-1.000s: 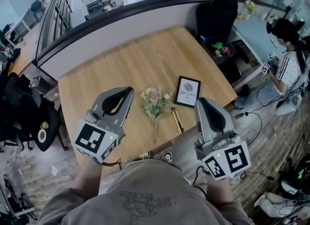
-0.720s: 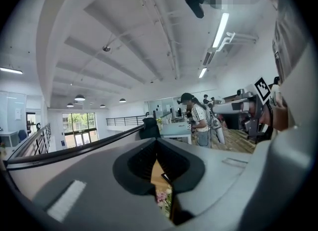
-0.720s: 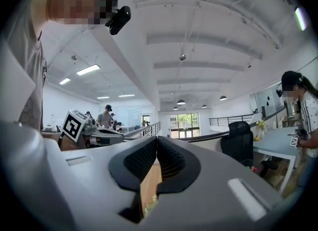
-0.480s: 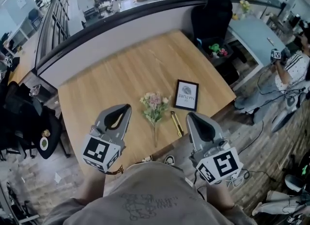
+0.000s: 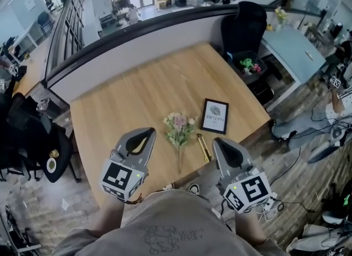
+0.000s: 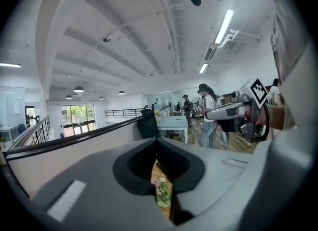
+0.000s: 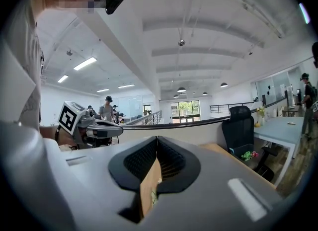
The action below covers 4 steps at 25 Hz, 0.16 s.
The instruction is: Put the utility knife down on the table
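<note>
- Knife placement looks done: the utility knife [image 5: 204, 147] lies flat on the table [image 5: 137, 95], close to the near edge, and nothing touches it.
- It sits just right of the flower bunch [image 5: 179, 127] and just near of the framed picture [image 5: 214, 116], with its length running near to far.
- Your right tool [image 5: 220, 142] is closed, jaws pressed together, with nothing between them. Its own view shows only a strip of wood below the meeting line.
- It hovers just right of the knife, at the near right of the table, and clear of it.
- Your left tool [image 5: 147, 133] is closed and empty too. Its view shows the jaws meeting, with a bit of the flowers and the table top in the slit beneath.
- It hangs over the near left of the table, left of the flowers and well apart from the knife.
- Both tools point out across the table, roughly level, and neither one aims at any object.
- Judging by this, the release is finished and the knife rests on its own, with no sign that it overhangs the edge or leans on the flowers.
- What is left, if anything, is small: you only need to bring your tools away without brushing the knife or the flower stem.
</note>
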Available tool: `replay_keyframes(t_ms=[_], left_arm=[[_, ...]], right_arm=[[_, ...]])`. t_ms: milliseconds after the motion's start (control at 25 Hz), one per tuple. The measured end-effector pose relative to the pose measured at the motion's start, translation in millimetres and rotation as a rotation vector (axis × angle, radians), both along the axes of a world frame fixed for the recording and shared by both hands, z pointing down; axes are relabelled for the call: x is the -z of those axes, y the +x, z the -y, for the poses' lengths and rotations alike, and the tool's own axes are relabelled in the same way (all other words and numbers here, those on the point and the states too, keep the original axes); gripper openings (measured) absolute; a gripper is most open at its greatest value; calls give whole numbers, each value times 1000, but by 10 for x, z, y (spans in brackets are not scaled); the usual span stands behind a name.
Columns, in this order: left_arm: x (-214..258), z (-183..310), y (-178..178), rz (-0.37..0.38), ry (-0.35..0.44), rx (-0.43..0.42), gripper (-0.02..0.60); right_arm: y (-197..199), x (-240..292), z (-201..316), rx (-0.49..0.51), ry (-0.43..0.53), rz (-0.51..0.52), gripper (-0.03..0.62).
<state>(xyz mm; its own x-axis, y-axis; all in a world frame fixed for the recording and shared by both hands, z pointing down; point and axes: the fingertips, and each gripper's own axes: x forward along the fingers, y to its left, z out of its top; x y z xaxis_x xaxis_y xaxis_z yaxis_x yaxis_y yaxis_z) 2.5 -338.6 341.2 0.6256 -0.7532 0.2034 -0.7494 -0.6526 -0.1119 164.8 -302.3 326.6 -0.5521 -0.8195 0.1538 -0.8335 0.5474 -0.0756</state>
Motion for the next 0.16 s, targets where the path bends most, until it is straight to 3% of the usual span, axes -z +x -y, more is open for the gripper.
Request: replay_keyframes(t_ms=[160], left_arm=[[104, -15, -56, 7, 19, 3, -2]], right_arm=[[-30, 80, 0, 0, 15, -1, 12]])
